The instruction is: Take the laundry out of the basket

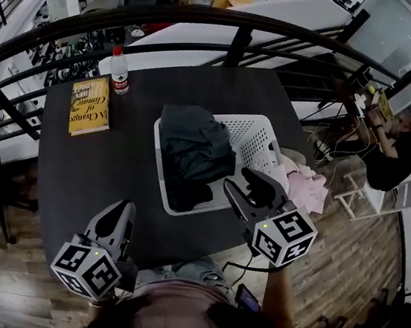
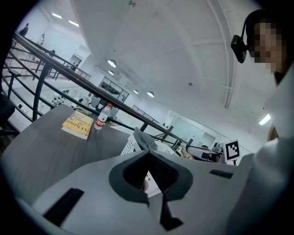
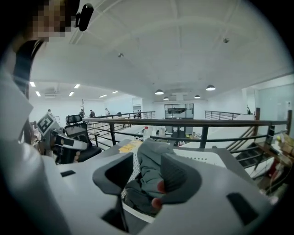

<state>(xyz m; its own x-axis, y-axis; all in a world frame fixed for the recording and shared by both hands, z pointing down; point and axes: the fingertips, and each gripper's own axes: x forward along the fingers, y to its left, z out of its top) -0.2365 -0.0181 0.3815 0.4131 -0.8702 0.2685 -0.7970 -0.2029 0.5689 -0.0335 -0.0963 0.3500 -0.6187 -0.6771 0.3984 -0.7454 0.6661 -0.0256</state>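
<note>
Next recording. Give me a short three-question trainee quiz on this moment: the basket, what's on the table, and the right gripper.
1. True or false: the white basket is empty.
2. What stands on the table next to the yellow book? A) a mug B) a bottle with a red cap C) a pair of scissors
3. Fill in: the jaws of the right gripper stand ___, pressing on nothing.

Key
1. False: dark grey clothes are piled in it.
2. B: the bottle stands just right of the book in the head view.
3. Apart: the clothes show in the gap, but the pads don't grip them.
</note>
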